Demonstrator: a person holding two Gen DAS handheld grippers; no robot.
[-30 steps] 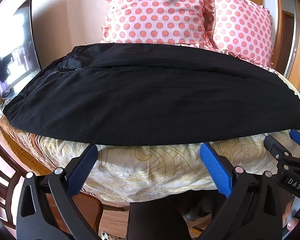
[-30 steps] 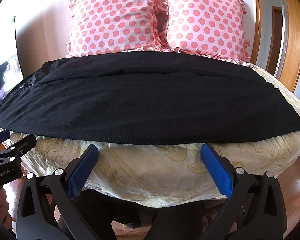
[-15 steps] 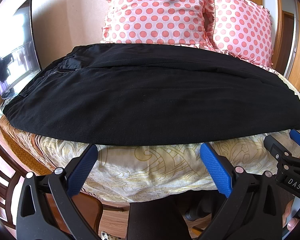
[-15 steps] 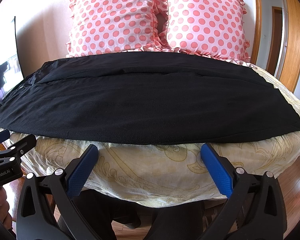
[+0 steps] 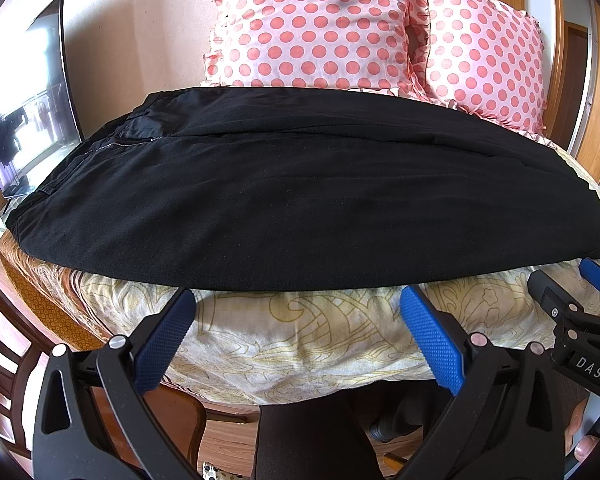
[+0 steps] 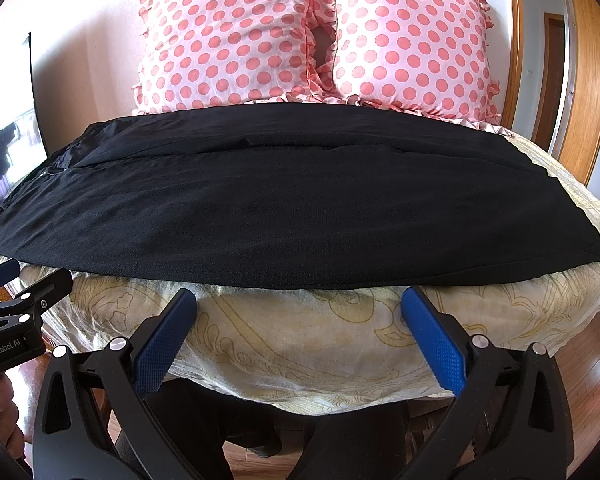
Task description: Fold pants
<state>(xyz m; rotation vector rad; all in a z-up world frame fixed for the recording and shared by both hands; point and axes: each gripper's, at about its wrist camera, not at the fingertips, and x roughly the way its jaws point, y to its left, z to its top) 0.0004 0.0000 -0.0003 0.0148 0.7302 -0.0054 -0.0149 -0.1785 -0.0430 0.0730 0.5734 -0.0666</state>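
Black pants (image 5: 300,200) lie flat across the bed, waistband and zipper at the left, leg ends at the right; they also show in the right wrist view (image 6: 292,208). My left gripper (image 5: 298,336) is open and empty, hovering just short of the pants' near edge. My right gripper (image 6: 298,338) is open and empty at the same distance, further right. Each gripper shows at the edge of the other's view: the right one (image 5: 576,312) and the left one (image 6: 16,300).
A cream patterned bedspread (image 5: 300,340) covers the bed. Two pink polka-dot pillows (image 6: 228,36) (image 6: 412,44) stand behind the pants. A screen (image 5: 28,112) stands at the left. A wooden chair (image 5: 4,380) stands low left. A wooden door frame (image 6: 580,60) is at the right.
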